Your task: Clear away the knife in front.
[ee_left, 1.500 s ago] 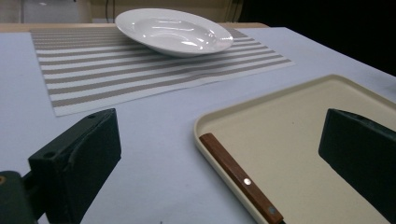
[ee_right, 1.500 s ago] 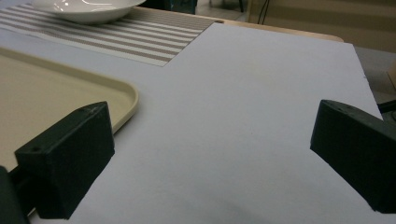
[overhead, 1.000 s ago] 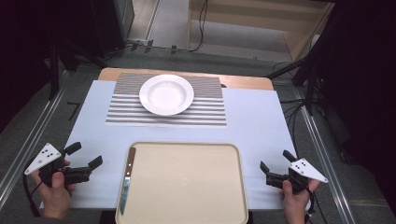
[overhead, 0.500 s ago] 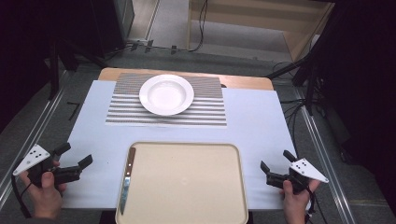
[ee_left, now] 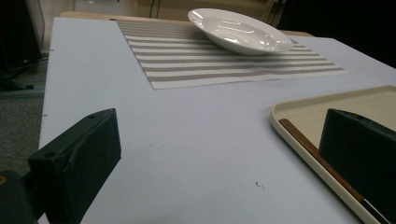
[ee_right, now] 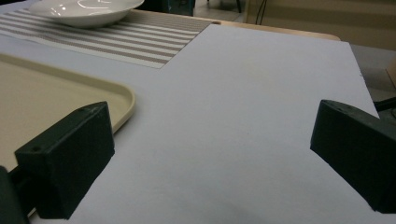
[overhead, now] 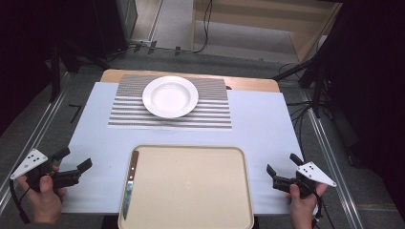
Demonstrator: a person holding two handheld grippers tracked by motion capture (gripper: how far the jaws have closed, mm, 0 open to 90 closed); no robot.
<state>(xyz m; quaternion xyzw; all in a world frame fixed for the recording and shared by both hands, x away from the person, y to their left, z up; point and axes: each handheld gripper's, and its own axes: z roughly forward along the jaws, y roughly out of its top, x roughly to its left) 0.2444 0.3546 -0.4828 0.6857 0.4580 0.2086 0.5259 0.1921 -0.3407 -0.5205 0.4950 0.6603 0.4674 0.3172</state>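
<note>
A: Your left gripper (overhead: 74, 168) sits at the near left corner of the table, jaws spread wide with nothing between them. Your right gripper (overhead: 282, 171) rests at the near right corner, likewise wide and empty.

B: And the knife?

A: The knife (overhead: 129, 183) lies along the left inner edge of the beige tray (overhead: 191, 191), brown handle away from you, blade toward you. It is near your left gripper, apart from it; in the left gripper view the handle (ee_left: 317, 158) passes behind one jaw.

B: Any writing to read?

A: None legible on anything.

B: What else is around?

A: Beyond the tray a white plate (overhead: 170, 96) stands on a striped placemat (overhead: 210, 114), on the pale blue table cover (overhead: 258, 129). Between your left gripper and the knife lies only the tray's raised rim.
</note>
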